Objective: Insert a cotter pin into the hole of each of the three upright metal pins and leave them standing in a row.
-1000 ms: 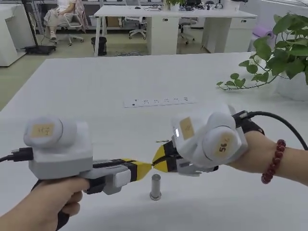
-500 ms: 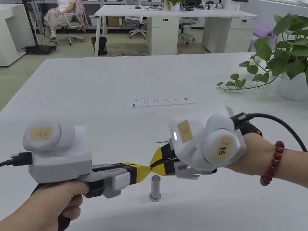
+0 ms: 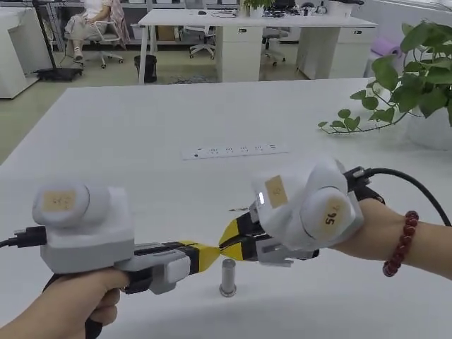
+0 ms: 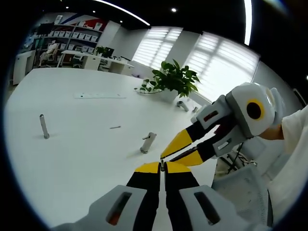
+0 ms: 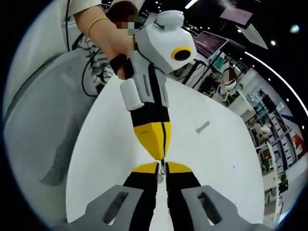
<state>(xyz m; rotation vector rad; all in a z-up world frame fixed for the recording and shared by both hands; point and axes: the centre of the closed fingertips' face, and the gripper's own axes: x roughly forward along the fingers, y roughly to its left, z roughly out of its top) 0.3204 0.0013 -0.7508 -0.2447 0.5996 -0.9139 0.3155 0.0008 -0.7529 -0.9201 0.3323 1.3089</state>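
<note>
White table under everything, with a leafy plant at its far right edge. You're holding both tools low over the near part of the table and pointing them at each other. The left gripper comes in from the left and the right gripper from the right, and their yellow tips touch. Both sets of jaws are squeezed narrow, almost no gap. A white power strip lies flat well beyond them, mid-table. One metal pin stands upright on the table just below where the tips meet, touching neither tool. In the left gripper view a second metal pin stands well off to the side. What looks like a cotter pin, a thin grey sliver, sits right at the meeting point. It lies in the slit of your right jaws, and its end is at the left jaws' tips. It's too small to tell which tool really bears it. A spare cotter pin lies loose on the table between the two metal pins.
</note>
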